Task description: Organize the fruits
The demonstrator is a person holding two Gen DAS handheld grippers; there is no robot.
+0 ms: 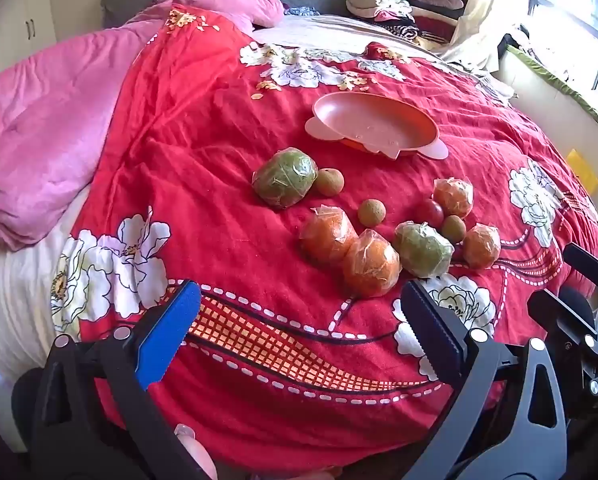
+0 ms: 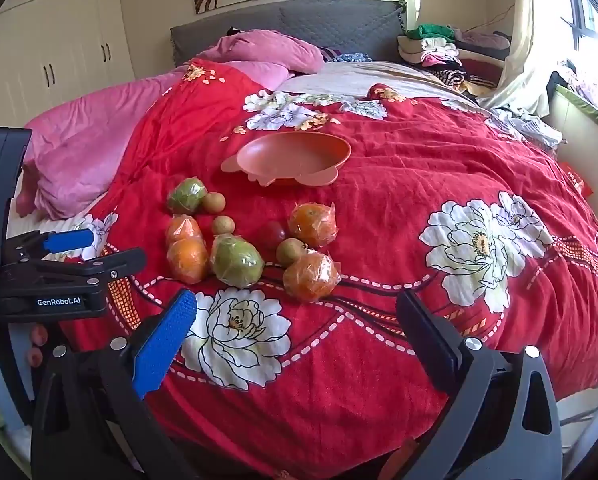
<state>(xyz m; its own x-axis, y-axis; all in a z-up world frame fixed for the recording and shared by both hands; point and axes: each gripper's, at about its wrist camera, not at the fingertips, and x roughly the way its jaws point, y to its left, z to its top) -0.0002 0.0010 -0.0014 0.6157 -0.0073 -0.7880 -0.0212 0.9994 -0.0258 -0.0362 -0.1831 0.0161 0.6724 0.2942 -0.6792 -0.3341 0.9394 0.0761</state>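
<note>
1. Four wrapped oranges [image 1: 328,236] are lying on the red bedspread [image 1: 219,160], near the bed's foot edge.
2. Two wrapped green fruits [image 1: 285,176] are lying among them, one nearer the pink blanket [image 1: 39,140].
3. Three small brown fruits [image 1: 371,212] and one dark red fruit [image 1: 429,213] are sitting in the same cluster.
4. One orange dish [image 1: 375,124] is lying empty just beyond the fruit, toward the headboard.
5. The left tongs [image 1: 299,344] and right tongs [image 2: 299,340] are hovering apart, gripping nothing.
</note>
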